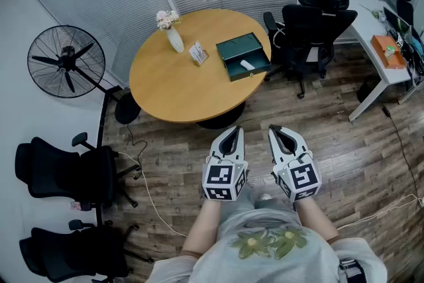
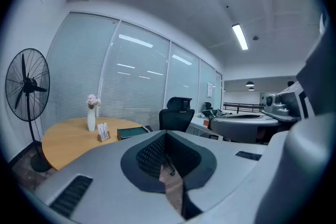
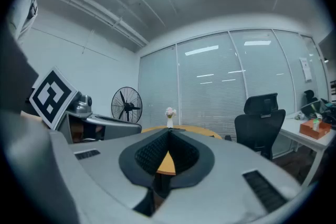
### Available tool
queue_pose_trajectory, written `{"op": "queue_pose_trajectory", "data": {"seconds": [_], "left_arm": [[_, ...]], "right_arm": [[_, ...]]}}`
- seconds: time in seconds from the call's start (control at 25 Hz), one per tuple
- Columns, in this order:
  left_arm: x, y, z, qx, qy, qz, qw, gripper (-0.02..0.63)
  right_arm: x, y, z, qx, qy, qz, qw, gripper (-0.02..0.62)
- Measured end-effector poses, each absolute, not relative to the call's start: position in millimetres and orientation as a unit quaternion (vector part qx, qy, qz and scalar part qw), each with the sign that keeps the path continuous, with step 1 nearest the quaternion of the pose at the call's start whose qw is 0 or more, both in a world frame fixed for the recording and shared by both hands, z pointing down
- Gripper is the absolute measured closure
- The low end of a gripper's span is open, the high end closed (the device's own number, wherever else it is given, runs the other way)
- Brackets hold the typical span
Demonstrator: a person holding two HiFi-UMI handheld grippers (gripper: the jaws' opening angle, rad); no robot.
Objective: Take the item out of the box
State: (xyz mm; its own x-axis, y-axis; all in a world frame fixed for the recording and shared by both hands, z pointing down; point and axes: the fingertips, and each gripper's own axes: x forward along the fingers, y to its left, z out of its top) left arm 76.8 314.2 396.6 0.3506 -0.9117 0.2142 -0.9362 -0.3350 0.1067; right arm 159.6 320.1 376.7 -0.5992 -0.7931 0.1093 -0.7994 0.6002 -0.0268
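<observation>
Presently: round counter (image 1: 169, 86); open green box (image 1: 237, 46) near its rim, small white item (image 1: 247, 65) lying inside; left tool (image 1: 231, 134) and right tool (image 1: 278, 132) both closed, empty, well short of the counter. Risks, as I judge them: jaws left closed would shove the item or slide the box off; the vase (image 1: 175, 40) nearby could topple.

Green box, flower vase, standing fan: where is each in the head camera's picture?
green box (image 1: 238, 50), head view, on the bare inner floor of the open box.
vase (image 1: 175, 40), head view, on its white body.
fan (image 1: 68, 52), head view, on the central hub.
</observation>
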Motion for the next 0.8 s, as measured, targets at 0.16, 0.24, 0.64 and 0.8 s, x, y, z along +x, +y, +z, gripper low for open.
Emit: {"op": "queue_pose_trajectory", "data": {"seconds": [0.16, 0.24, 0.64, 0.8], "left_arm": [[78.4, 312.3, 397.5, 0.819, -0.56, 0.051, 0.113, 0.606], [79.7, 309.7, 400.1, 0.82, -0.558, 0.053, 0.116, 0.606], [65.5, 251.9, 411.8, 0.831, -0.538, 0.056, 0.129, 0.607], [48.6, 210.0, 409.5, 0.836, -0.53, 0.052, 0.133, 0.607]], "right_arm": [[158.8, 316.0, 380.6, 0.447, -0.893, 0.036, 0.046, 0.592], [158.7, 312.6, 383.5, 0.449, -0.891, 0.037, 0.047, 0.592], [132.8, 258.2, 388.8, 0.451, -0.891, 0.033, 0.053, 0.591], [115.5, 219.3, 386.4, 0.453, -0.89, 0.031, 0.053, 0.591]]}}
